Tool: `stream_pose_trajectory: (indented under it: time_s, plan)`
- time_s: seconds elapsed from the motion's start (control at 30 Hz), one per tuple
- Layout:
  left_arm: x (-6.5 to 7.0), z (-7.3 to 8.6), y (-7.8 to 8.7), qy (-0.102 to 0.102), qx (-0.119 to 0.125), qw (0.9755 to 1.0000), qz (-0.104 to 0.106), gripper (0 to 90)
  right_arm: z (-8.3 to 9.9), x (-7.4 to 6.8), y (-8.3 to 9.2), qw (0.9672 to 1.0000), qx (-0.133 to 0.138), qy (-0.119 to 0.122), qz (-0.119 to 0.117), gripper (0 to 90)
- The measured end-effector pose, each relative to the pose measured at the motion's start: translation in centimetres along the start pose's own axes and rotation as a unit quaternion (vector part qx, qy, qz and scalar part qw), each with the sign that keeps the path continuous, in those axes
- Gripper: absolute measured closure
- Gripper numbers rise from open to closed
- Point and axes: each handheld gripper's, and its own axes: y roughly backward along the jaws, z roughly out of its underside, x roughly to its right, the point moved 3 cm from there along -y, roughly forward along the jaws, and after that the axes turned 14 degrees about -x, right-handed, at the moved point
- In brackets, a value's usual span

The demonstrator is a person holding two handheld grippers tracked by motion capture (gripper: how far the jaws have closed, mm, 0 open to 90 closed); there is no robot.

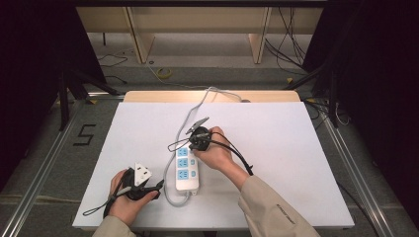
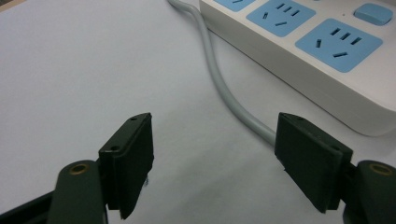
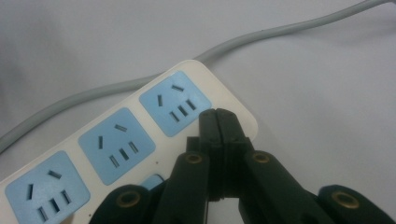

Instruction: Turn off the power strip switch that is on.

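A white power strip (image 1: 188, 173) with three blue sockets lies near the middle of the white tabletop (image 1: 276, 158). Its grey cable (image 1: 190, 116) loops off the near end and runs toward the far edge. My right gripper (image 1: 195, 141) hovers over the strip's far end. In the right gripper view its jaws (image 3: 218, 116) are shut with nothing between them, tips just above the end socket's edge on the strip (image 3: 140, 135). My left gripper (image 1: 154, 186) rests at the front left, beside the strip. Its jaws (image 2: 215, 154) stand open and empty, facing the cable (image 2: 219, 79) and the strip (image 2: 299, 51).
A blue switch (image 2: 376, 13) sits at the strip's near end. Black cables trail from both grippers across the white sheet. Beyond the table stand wooden legs (image 1: 141, 39) and loose floor cables (image 1: 291, 44); a "5" (image 1: 85, 134) is marked on the floor at left.
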Motion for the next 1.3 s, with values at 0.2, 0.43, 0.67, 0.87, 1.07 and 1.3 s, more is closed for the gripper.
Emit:
stream_pose_trajectory:
  time_s: [0.2,0.43,0.67,0.87,1.07,1.3]
  plan:
    - [-0.02,0.01,-0.01,0.000,0.000,1.0000,0.000,28.1,-0.11,0.02,-0.38,1.0000,-0.002,0.000,-0.002,90.0]
    - [-0.02,0.03,0.00,0.000,0.000,1.0000,0.000,28.1,-0.25,-0.19,-0.62,1.0000,-0.004,0.002,-0.005,90.0]
    - [0.02,0.01,0.04,0.000,0.001,1.0000,-0.001,28.1,-0.46,-0.39,-0.58,0.9997,-0.017,0.013,0.009,90.0]
    - [0.06,0.01,0.04,-0.002,0.000,1.0000,-0.002,28.1,-0.40,-0.43,-0.59,0.9998,-0.018,0.006,0.007,90.0]
    - [0.14,0.01,0.03,0.000,-0.001,1.0000,-0.001,28.1,-0.36,-0.36,-0.67,0.9998,-0.019,0.003,0.004,90.0]
    - [0.12,0.04,0.01,-0.001,-0.002,1.0000,-0.001,28.1,-0.31,-0.31,-0.66,0.9999,-0.016,0.000,0.004,90.0]
